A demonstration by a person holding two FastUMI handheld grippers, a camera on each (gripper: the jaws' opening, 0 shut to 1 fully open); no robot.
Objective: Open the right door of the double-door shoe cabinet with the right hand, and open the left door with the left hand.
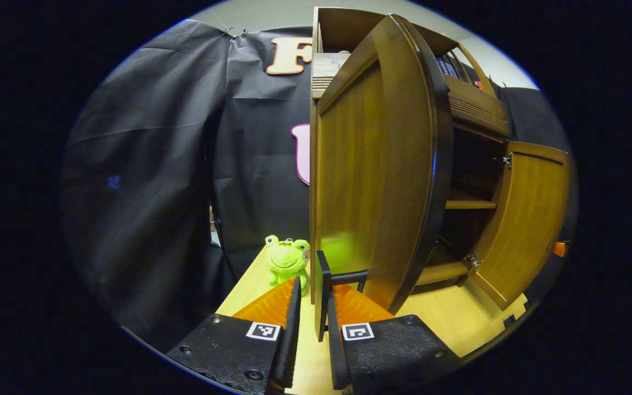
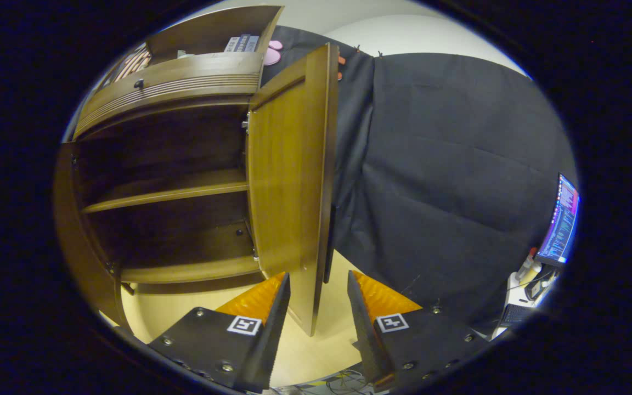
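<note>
The left gripper (image 1: 311, 293) points forward and level, its fingers (image 1: 293, 307) set a narrow gap apart, one on each side of a dark handle (image 1: 324, 291); whether both press on it cannot be told. The right gripper (image 2: 316, 288) also points forward, its fingers (image 2: 280, 307) spread wider, straddling a door edge (image 2: 316, 230) without clearly touching it.

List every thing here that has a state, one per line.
left door: swung open
right door: swung open
drawer: closed
left gripper: fingers around the left door's handle, small gap
right gripper: open, straddling the right door's edge
</note>
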